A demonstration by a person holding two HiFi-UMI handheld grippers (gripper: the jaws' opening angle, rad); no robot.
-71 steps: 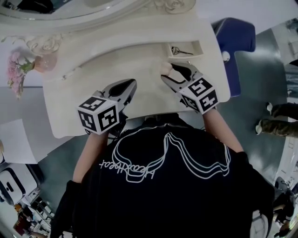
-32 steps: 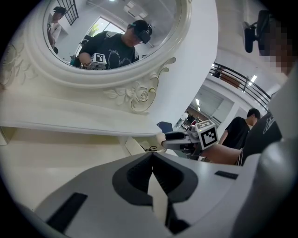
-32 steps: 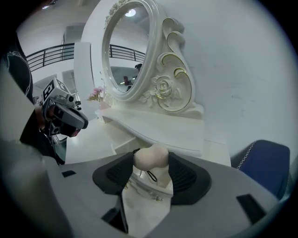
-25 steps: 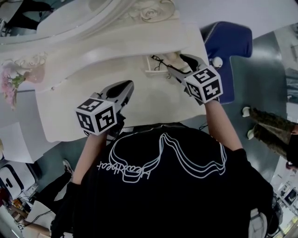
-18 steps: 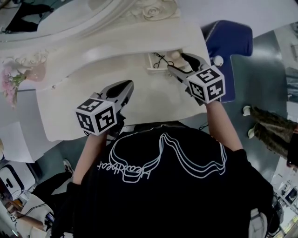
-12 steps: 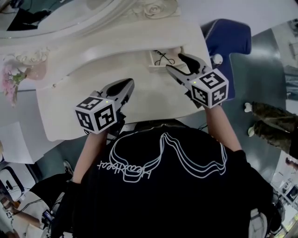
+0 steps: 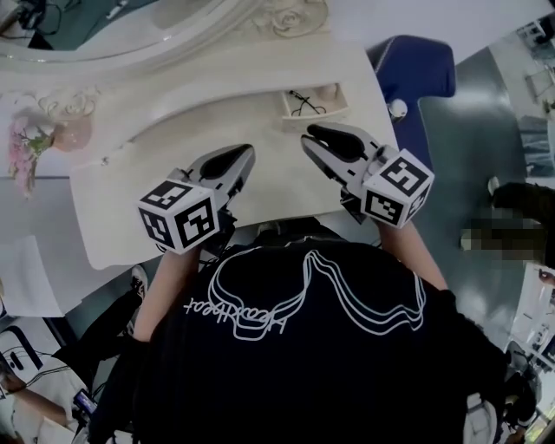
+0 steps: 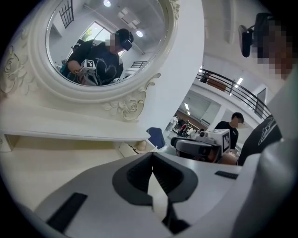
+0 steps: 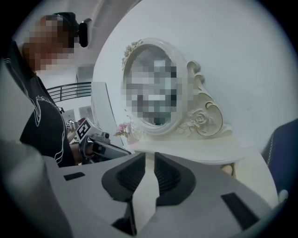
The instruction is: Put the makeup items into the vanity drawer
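A small drawer (image 7: 314, 102) stands open at the back right of the cream vanity top (image 7: 156, 147). In it lie a thin black wire-like item (image 7: 303, 102) and a beige egg-shaped sponge (image 7: 329, 91). My right gripper (image 7: 316, 139) hovers over the top, in front of the drawer and apart from it. Its jaws have just been closing, and only a narrow gap with nothing in it is left (image 9: 150, 160). My left gripper (image 7: 232, 163) is shut and empty above the middle of the top. From the left gripper (image 8: 152, 160) view the drawer (image 8: 128, 148) shows ahead on the right.
An oval mirror (image 7: 130, 26) in a carved frame rises behind the vanity. A pink vase of flowers (image 7: 39, 134) stands at the back left. A blue chair (image 7: 416, 69) sits right of the vanity. People stand on the floor at the lower left and at the right.
The right gripper has left the beige sponge in the drawer and drawn back toward the person, and its wide jaws have narrowed. The left gripper has risen slightly.
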